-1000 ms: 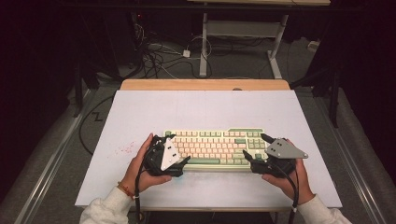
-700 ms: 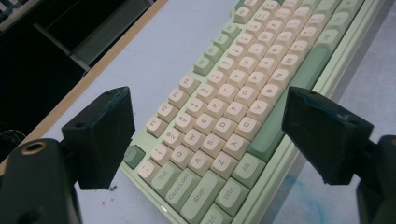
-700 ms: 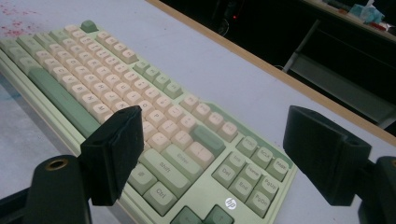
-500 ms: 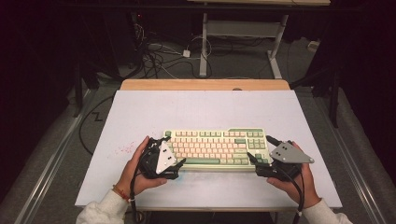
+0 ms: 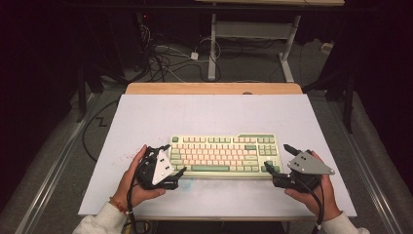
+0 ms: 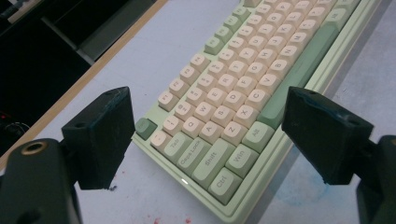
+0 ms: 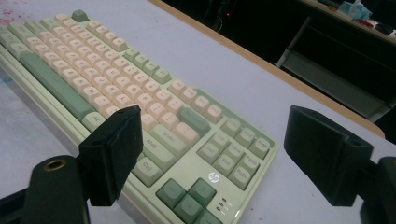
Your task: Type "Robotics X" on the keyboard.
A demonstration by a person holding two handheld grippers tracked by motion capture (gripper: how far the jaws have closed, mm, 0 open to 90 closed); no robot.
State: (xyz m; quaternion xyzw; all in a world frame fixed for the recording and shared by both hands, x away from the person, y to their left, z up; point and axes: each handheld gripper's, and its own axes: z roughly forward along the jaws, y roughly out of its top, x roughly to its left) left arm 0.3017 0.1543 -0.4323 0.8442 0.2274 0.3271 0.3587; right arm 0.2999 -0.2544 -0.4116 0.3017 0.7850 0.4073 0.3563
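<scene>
1. Keyboard [image 5: 225, 155] lies flat on the white table [image 5: 146, 117], near the edge closest to the person, long side parallel to that edge. Its body is pale green, with cream keys and green modifiers.
2. Left gripper [image 5: 174, 160] sits at the keyboard's 9 o'clock end, held in the left hand [image 5: 134, 178]. Its jaws stand wide apart and hold nothing. One jaw tip lies just beside the keyboard's near left corner; whether it touches I cannot tell.
3. In the left gripper view the keyboard [image 6: 243, 93] runs from 6 o'clock up toward 1 o'clock between the 2 black jaws, with the Ctrl, Shift and Caps Lock keys nearest the camera. Both jaws are clear of the keys.
4. Right gripper [image 5: 276, 158] sits at the keyboard's 3 o'clock end, held in the right hand [image 5: 311, 192]. Its jaws are also spread wide and empty, 1 tip close to the near right corner, the other off the right end.
5. In the right gripper view the keyboard [image 7: 130, 93] stretches from 5 o'clock toward 10 o'clock, arrow keys closest. The left jaw overlaps the near keys in the picture; contact cannot be judged. The right jaw is over bare table.
6. A wooden strip [image 5: 214, 88] borders the table at 12 o'clock.
</scene>
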